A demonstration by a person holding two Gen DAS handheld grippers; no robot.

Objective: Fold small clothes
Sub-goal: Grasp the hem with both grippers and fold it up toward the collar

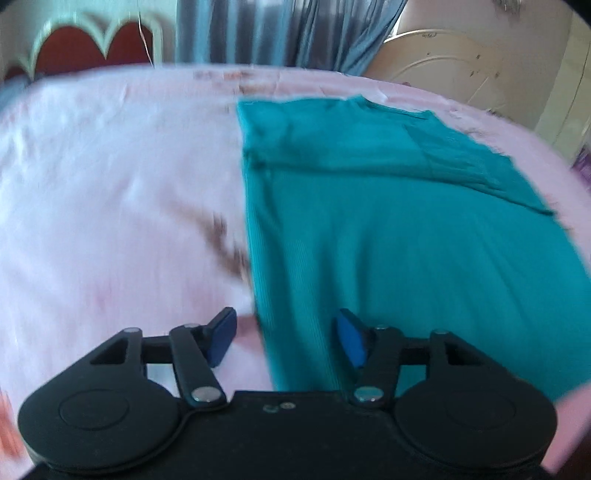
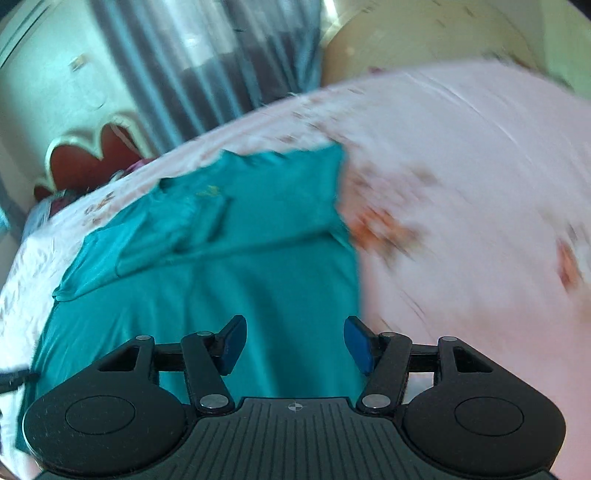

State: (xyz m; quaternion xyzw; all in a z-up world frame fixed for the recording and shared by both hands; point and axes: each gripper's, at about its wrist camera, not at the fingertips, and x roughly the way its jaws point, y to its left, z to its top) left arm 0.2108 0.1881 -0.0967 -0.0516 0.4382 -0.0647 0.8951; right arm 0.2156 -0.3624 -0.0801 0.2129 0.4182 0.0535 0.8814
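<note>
A pale pink bedsheet [image 1: 110,177] with faint brownish and orange flower prints is covering the bed and filling most of both views. At the far left, a headboard [image 1: 92,48] with dark red scalloped panels in a pale frame is standing behind it. Grey-blue curtains [image 1: 280,33] are hanging at the far middle. To the far right, a cream-coloured curved board [image 1: 461,70] with scuffed marks is rising beyond the sheet's edge.
</note>
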